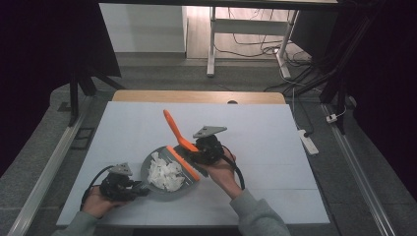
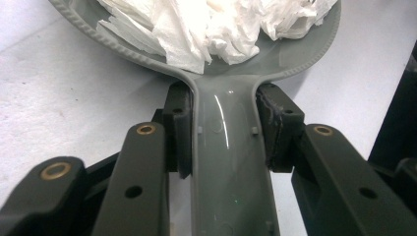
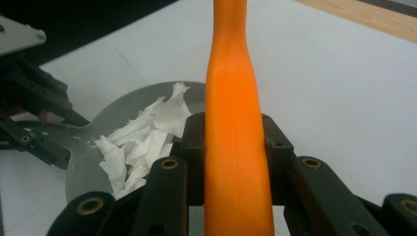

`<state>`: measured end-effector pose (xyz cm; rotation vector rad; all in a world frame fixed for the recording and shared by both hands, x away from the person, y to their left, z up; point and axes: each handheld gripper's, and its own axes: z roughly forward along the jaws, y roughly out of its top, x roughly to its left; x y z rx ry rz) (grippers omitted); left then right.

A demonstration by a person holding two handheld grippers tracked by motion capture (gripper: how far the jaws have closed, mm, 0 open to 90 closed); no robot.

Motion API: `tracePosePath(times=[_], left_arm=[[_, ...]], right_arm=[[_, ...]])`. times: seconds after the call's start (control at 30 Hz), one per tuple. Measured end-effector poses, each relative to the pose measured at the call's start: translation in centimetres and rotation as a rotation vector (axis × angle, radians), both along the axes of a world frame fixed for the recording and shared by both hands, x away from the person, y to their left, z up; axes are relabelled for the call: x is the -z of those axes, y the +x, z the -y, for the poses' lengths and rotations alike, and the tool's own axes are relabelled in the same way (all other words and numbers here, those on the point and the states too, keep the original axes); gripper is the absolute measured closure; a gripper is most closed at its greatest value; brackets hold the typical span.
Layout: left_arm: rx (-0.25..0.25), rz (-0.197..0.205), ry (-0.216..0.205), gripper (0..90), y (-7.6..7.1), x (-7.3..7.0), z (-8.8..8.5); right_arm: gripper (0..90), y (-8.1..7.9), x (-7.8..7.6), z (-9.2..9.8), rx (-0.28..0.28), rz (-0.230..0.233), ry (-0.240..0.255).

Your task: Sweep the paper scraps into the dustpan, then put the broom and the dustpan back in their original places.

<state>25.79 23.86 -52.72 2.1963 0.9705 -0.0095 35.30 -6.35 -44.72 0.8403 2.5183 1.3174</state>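
Dustpan held steady while the brush hangs over its rim

Dustpan (image 1: 152, 182), grey and round, lies flat on the white tabletop (image 1: 255, 137) near the person's edge, with a heap of torn white paper scraps (image 1: 164, 174) inside it. The left gripper (image 1: 140, 189) is clenched on the dustpan's handle (image 2: 231, 162): in the left gripper view both black pads press against the handle's sides just behind the bowl, and the paper lies right beyond them. The right gripper (image 1: 194, 150) grasps the orange brush (image 1: 179, 140) by its handle (image 3: 236, 147), pads tight on either side in the right gripper view. From the high view the brush's handle slants up and away toward the far side of the tabletop, while its bristle head (image 1: 184, 164) sits at the dustpan's right rim, just beside the scraps. Whether the bristles touch the paper cannot be told
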Motion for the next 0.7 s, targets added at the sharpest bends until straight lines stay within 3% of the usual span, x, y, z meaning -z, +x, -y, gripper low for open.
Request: tracePosePath(times=[0.3,0.7], left_arm=[[-0.056,0.051,-0.051,61.1,-0.6,-0.9,0.0],[-0.163,0.080,-0.104,61.1,-1.1,-1.8,0.1]], right_arm=[[70.4,-0.4,-0.6,3.8,0.035,0.046,0.088],[70.3,-1.9,-1.4,8.4,0.060,0.112,0.140]])
